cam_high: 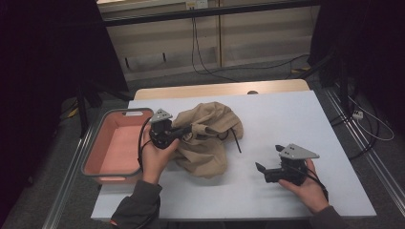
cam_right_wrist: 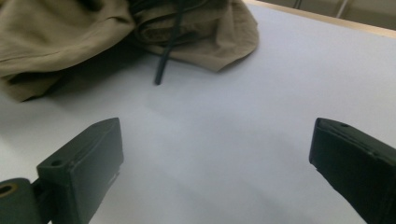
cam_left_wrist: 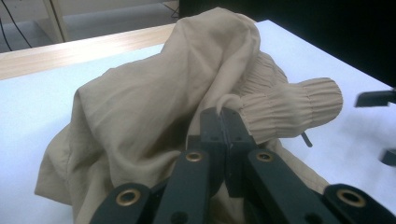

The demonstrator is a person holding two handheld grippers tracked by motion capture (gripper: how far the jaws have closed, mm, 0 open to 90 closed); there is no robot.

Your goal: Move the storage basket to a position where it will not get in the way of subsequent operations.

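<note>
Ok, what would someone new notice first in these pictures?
A crumpled beige cloth garment with ribbed cuffs heaped mid-table, with the left gripper shut on a fold of it. The right gripper hangs open over bare white table to its right. A salmon-pink plastic tub with grey rim sits at the table's left edge.

Tan garment (cam_high: 207,136) on a white table (cam_high: 286,119).
The plain beige cloth has a dark drawstring (cam_high: 236,140); beside it sits a salmon-pink bin (cam_high: 117,145) with a grey rim; both grippers are black.

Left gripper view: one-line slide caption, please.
Left gripper shut on a fold of the beige garment beside its ribbed cuff.
</note>
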